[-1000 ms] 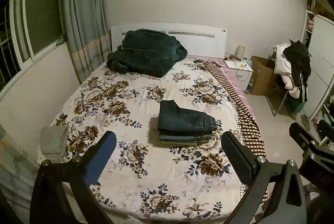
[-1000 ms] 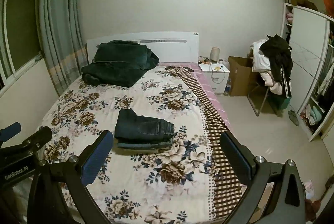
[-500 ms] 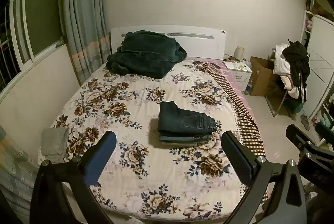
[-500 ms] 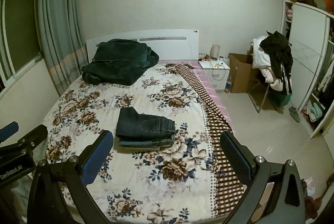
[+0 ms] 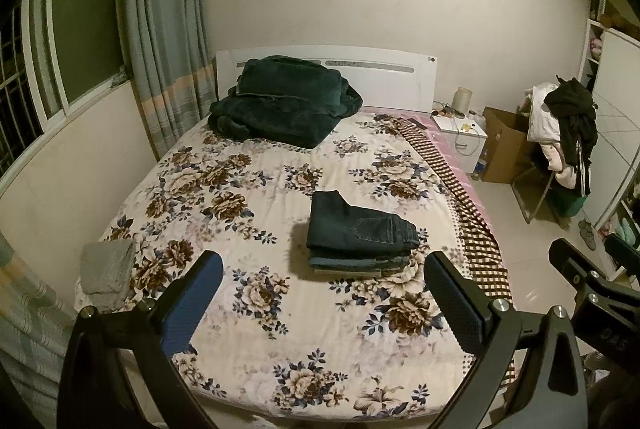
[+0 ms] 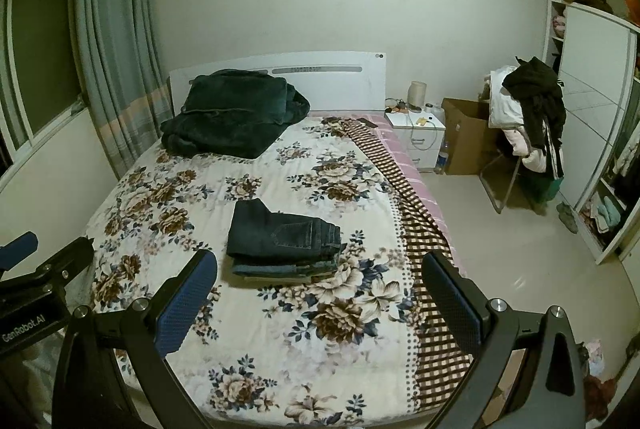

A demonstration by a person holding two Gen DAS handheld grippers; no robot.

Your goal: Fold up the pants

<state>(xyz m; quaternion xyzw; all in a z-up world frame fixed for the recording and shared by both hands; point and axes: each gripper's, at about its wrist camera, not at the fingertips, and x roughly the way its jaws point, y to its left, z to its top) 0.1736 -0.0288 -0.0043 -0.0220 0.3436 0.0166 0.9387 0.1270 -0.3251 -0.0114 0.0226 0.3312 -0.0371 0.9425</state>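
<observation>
A stack of folded dark jeans (image 5: 358,235) lies on the flowered bed (image 5: 224,189), a little right of the middle; it also shows in the right wrist view (image 6: 282,241). My left gripper (image 5: 322,303) is open and empty, held above the foot of the bed, well short of the stack. My right gripper (image 6: 318,303) is open and empty too, at the same distance from the stack. Each gripper shows at the edge of the other's view.
A dark green blanket (image 5: 282,105) is piled at the headboard. A grey cloth (image 5: 106,269) lies at the bed's left corner. A nightstand (image 6: 418,133), a cardboard box (image 6: 466,137), a chair heaped with clothes (image 6: 528,117) and a wardrobe (image 6: 592,101) stand right of the bed.
Both grippers have drifted slightly back and up from the bed, so the stack sits a touch farther away. The pants have not moved and both grippers stay open.
</observation>
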